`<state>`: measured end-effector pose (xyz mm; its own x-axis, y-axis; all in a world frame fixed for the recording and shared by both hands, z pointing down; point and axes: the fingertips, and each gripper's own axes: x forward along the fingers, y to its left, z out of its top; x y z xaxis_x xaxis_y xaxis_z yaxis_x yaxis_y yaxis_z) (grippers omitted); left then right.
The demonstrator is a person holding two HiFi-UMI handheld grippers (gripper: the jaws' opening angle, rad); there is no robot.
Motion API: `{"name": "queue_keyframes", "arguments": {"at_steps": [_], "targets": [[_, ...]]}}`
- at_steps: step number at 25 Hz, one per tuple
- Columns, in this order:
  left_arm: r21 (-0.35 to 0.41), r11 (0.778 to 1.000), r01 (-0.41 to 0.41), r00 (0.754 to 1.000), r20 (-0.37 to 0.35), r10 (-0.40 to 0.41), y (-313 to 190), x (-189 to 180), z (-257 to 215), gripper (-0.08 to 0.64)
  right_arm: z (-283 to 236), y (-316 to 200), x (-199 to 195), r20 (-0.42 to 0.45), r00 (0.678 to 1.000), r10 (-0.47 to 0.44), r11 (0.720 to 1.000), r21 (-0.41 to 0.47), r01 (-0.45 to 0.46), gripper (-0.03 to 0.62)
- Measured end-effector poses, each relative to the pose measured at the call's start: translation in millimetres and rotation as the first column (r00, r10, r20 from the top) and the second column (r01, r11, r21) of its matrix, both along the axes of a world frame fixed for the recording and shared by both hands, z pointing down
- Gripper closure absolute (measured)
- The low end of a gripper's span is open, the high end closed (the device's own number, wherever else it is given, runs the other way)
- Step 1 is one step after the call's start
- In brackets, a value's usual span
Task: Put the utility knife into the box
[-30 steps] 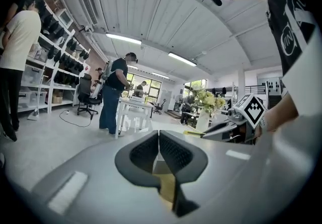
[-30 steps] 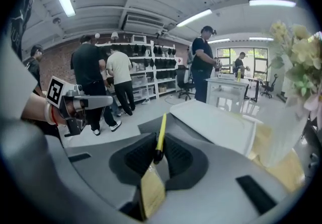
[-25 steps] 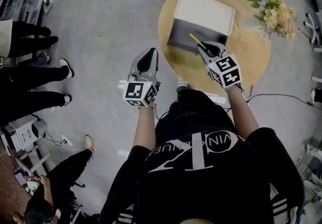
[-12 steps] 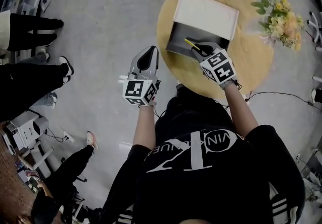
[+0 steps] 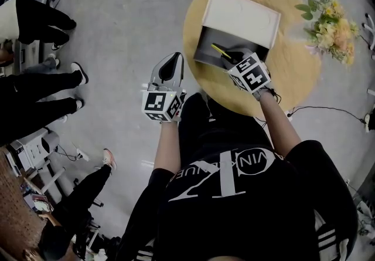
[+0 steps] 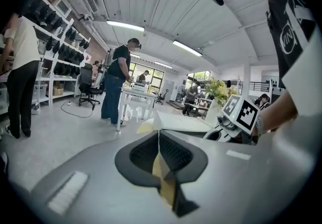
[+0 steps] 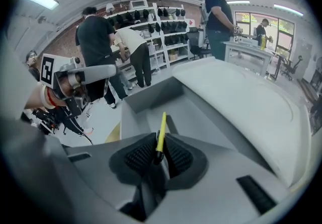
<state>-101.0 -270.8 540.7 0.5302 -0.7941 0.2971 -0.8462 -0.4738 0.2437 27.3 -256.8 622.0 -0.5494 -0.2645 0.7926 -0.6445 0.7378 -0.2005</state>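
Round and wooden, the surface (image 5: 293, 72) carries an open box (image 5: 240, 13) whose pale lid is tipped back behind it. A yellow utility knife (image 5: 220, 50) is held over the dark inside of the box, just past its near wall. The knife's lower end is clamped between the fingers of the right gripper (image 5: 234, 56), and its free end is pointed further into the box. The left gripper (image 5: 171, 61) is held to the left of the box, over the grey floor (image 5: 129, 25), with its fingers closed against each other. Flowers (image 5: 334, 22) are seen to the right of the box.
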Motion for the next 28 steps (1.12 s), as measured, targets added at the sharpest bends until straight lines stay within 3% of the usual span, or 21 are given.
{"name": "queue_keyframes", "arguments": {"at_steps": [14, 22, 28], "targets": [[-0.041, 0.994, -0.105, 0.994, -0.014, 0.104, -15.9, -4.9, 6.2, 0.543, 10.0, -4.6, 2.3, -0.018, 0.993, 0.115, 0.991, -0.064, -0.116, 0.531], [-0.044, 0.985, -0.168, 0.986, -0.023, 0.167, -24.3, -1.5, 5.7, 0.543, 12.4, -8.6, 8.3, -0.053, 0.986, 0.157, 0.986, -0.048, -0.159, 0.531], [-0.047, 0.979, -0.197, 0.980, -0.023, 0.196, -25.9, 0.4, 7.4, 0.543, 23.0, -12.8, 12.9, -0.022, 0.982, 0.189, 0.981, -0.027, -0.190, 0.531]]}}
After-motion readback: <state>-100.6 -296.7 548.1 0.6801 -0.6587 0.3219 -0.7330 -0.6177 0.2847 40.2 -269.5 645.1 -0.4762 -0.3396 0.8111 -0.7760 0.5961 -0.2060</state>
